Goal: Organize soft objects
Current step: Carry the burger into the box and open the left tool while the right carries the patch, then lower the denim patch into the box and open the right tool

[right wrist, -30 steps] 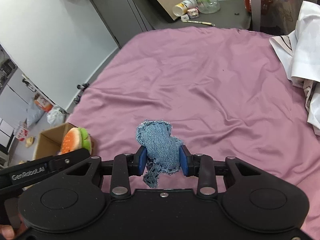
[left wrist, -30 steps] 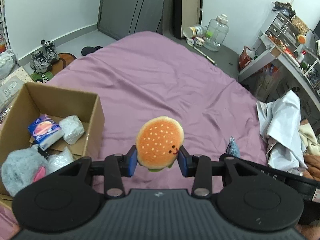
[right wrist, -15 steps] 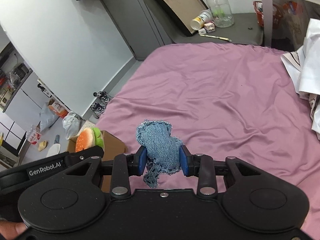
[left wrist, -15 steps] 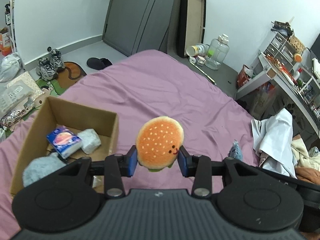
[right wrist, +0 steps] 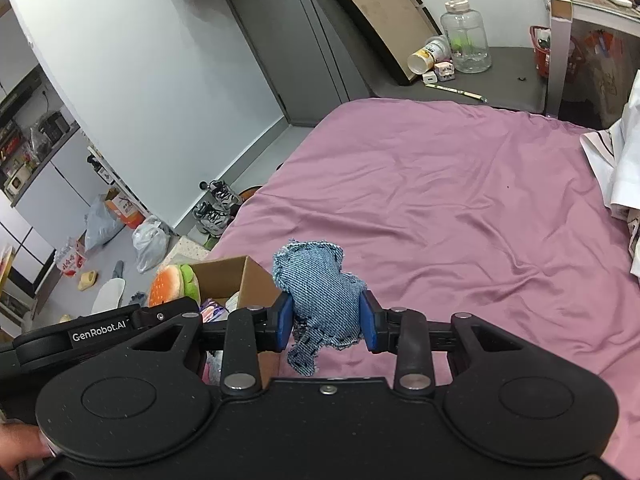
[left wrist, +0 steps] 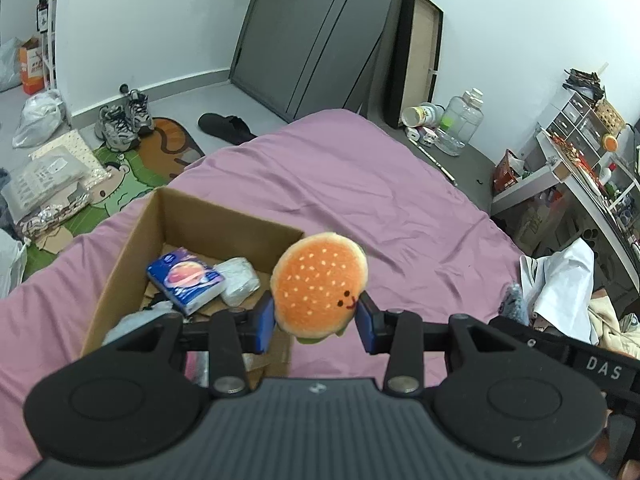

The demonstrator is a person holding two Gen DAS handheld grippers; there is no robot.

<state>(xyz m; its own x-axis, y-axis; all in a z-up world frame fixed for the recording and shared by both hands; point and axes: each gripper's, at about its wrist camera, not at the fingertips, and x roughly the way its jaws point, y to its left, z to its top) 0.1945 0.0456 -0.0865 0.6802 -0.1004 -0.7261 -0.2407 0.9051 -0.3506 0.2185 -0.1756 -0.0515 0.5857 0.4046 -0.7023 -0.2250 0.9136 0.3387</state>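
Note:
My left gripper (left wrist: 316,326) is shut on an orange burger plush (left wrist: 320,280) and holds it in the air beside the right wall of an open cardboard box (left wrist: 132,240) on the purple bed. The box holds a blue tissue pack (left wrist: 184,280), a white soft bundle (left wrist: 238,284) and a grey fluffy item partly hidden by my gripper. My right gripper (right wrist: 325,322) is shut on a blue denim plush (right wrist: 320,296), held above the bed to the right of the box (right wrist: 232,280). The burger plush (right wrist: 174,284) also shows in the right wrist view.
The purple bed sheet (left wrist: 340,184) stretches ahead. White clothes (left wrist: 560,276) lie at its right edge. Shoes (left wrist: 120,120), a mat and bags lie on the floor to the left. A water jug (left wrist: 458,124) and a cluttered desk (left wrist: 580,160) stand beyond.
Both grippers have moved left toward the box and risen, each still holding its plush. The box now sits nearer the middle of the left wrist view.

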